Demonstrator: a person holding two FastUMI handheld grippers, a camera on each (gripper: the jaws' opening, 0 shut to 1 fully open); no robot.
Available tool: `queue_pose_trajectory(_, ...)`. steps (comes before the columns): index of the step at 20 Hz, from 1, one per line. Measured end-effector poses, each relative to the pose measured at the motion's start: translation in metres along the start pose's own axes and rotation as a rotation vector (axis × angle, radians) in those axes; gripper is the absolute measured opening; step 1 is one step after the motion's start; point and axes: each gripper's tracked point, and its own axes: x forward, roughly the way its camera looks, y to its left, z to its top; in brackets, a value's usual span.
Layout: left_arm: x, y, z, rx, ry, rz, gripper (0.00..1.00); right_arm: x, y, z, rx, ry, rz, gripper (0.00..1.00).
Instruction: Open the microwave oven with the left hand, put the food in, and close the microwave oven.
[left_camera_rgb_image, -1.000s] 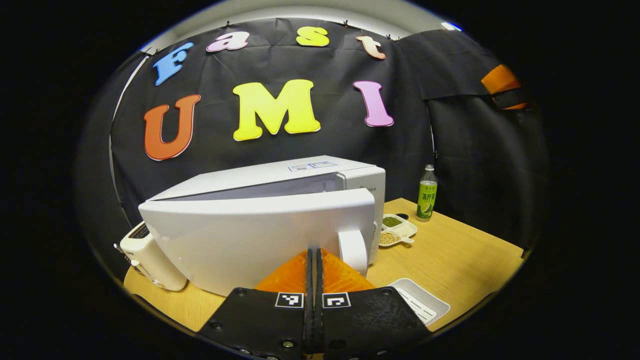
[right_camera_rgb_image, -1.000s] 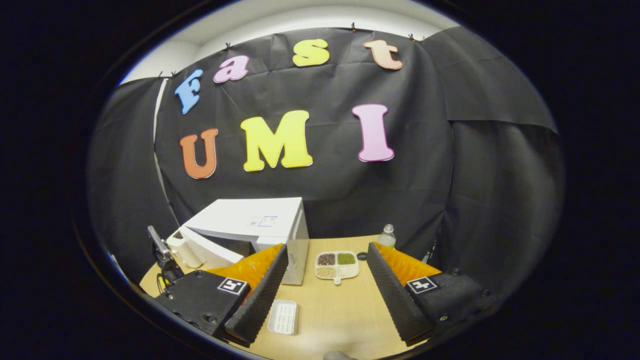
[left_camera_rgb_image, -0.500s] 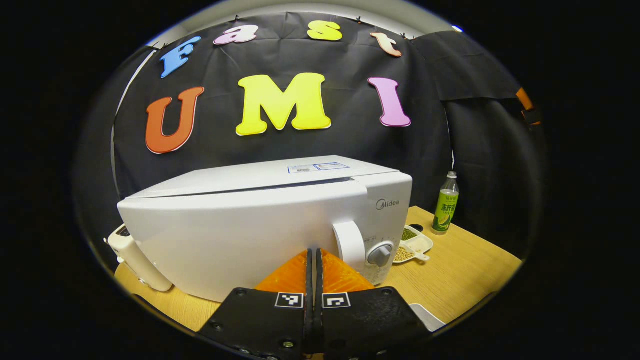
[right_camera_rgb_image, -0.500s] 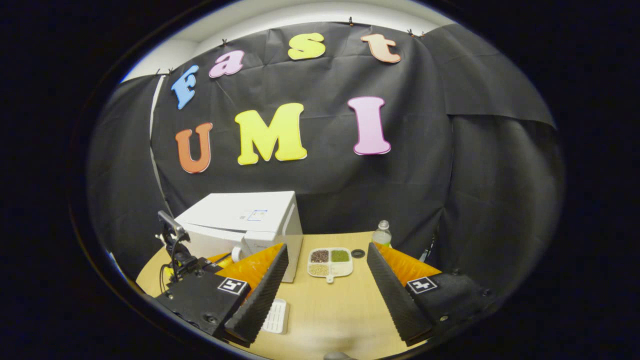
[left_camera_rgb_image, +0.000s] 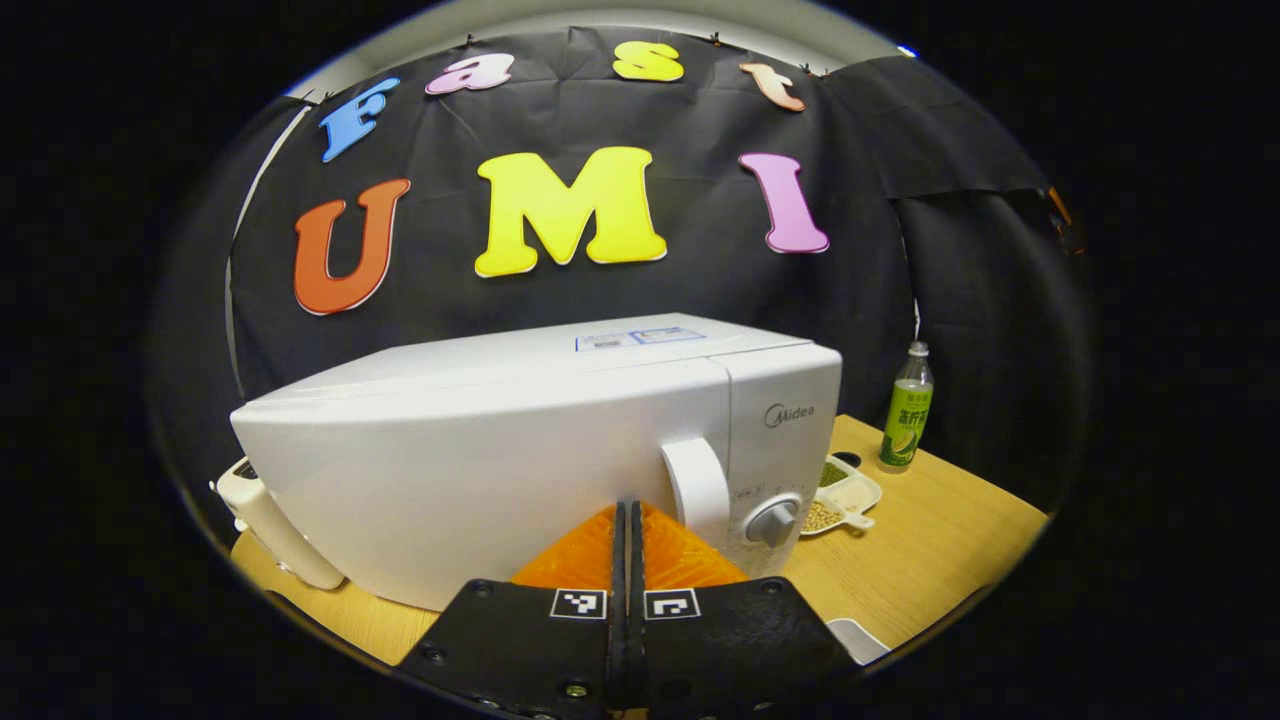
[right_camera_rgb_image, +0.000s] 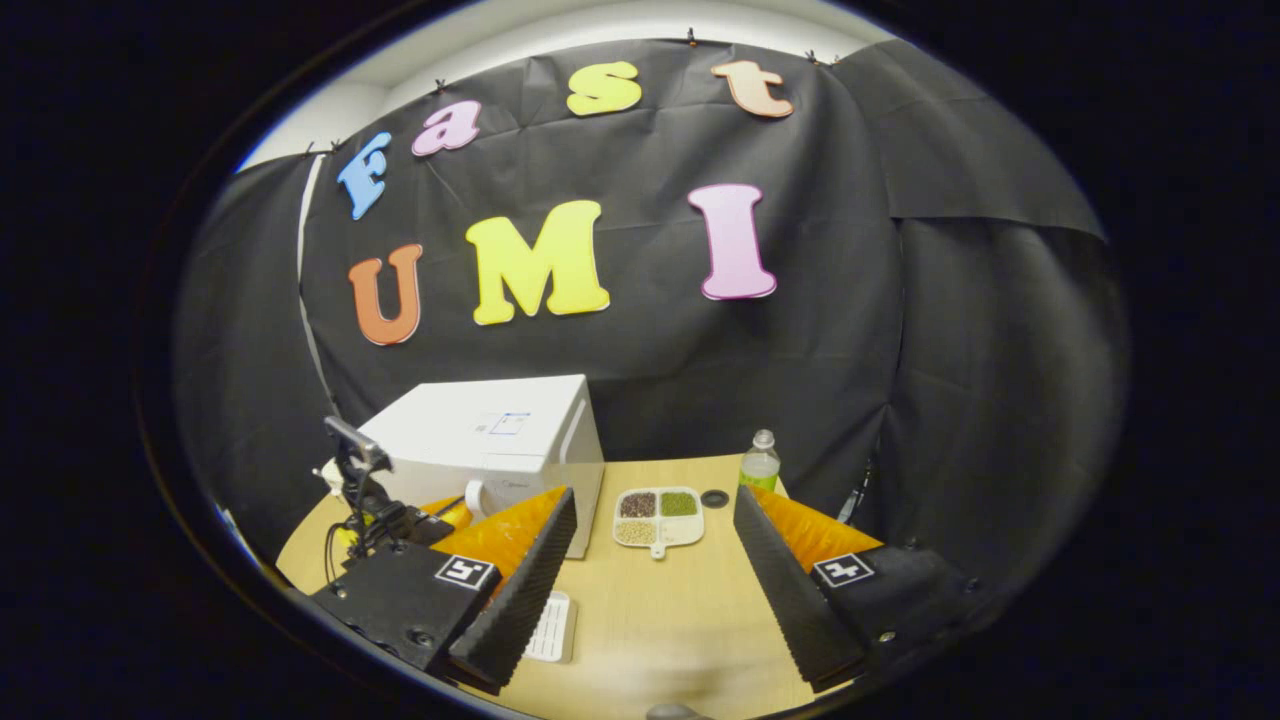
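Note:
The white microwave (left_camera_rgb_image: 520, 450) stands on the wooden table (left_camera_rgb_image: 930, 540) with its door flush against the body. My left gripper (left_camera_rgb_image: 628, 510) is shut with nothing between its fingers, and its tips rest against the door just left of the white handle (left_camera_rgb_image: 697, 490). The round knob (left_camera_rgb_image: 775, 522) sits to the right of the handle. In the right gripper view the microwave (right_camera_rgb_image: 490, 440) is at the left, with the left gripper (right_camera_rgb_image: 400, 520) in front of it. My right gripper (right_camera_rgb_image: 655, 497) hangs open and empty above the table. What is inside the microwave is hidden.
A divided dish of beans (right_camera_rgb_image: 657, 515) lies right of the microwave, a black ring (right_camera_rgb_image: 714, 497) and a green-labelled bottle (right_camera_rgb_image: 760, 465) behind it. A white ribbed tray (right_camera_rgb_image: 553, 627) lies near the front. A small white appliance (left_camera_rgb_image: 270, 520) stands left of the microwave.
The microwave door has swung from ajar to fully shut, with my shut left gripper following it in. The right gripper stayed open and drifted slightly back.

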Motion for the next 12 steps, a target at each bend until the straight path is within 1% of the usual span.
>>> queue_pose_trajectory(2,0.001,0.000,-0.004,-0.017,0.016,-0.003,0.00,-0.002,0.003,0.002,-0.007,-0.004,0.007,1.00)
queue_pose_trajectory(3,-0.001,0.001,-0.005,-0.023,0.023,0.003,0.00,-0.003,0.004,0.002,-0.014,-0.004,0.011,0.92)
queue_pose_trajectory(4,-0.006,0.003,-0.003,-0.024,0.021,0.007,0.00,-0.004,0.005,0.001,-0.020,-0.006,0.014,0.92)
queue_pose_trajectory(5,-0.011,0.006,-0.002,-0.021,0.017,0.017,0.00,-0.006,0.006,0.004,-0.027,-0.014,0.020,1.00)
queue_pose_trajectory(6,-0.018,0.010,-0.001,-0.014,0.017,0.025,0.00,-0.006,0.005,0.005,-0.034,-0.021,0.022,1.00)
queue_pose_trajectory(7,-0.024,0.015,-0.001,-0.001,0.022,0.040,0.11,-0.007,0.005,0.005,-0.041,-0.027,0.024,1.00)
queue_pose_trajectory(8,-0.031,0.023,-0.003,0.019,0.026,0.064,0.00,-0.007,0.006,0.007,-0.052,-0.038,0.028,0.92)
queue_pose_trajectory(9,-0.036,0.027,-0.003,0.032,0.030,0.076,0.01,-0.007,0.007,0.009,-0.065,-0.053,0.031,0.92)
queue_pose_trajectory(10,-0.045,0.035,-0.002,0.041,0.030,0.094,0.04,-0.007,0.009,0.010,-0.072,-0.062,0.040,0.92)
queue_pose_trajectory(12,-0.055,0.047,0.002,0.045,0.013,0.124,0.65,-0.006,0.014,0.012,-0.075,-0.073,0.065,0.92)
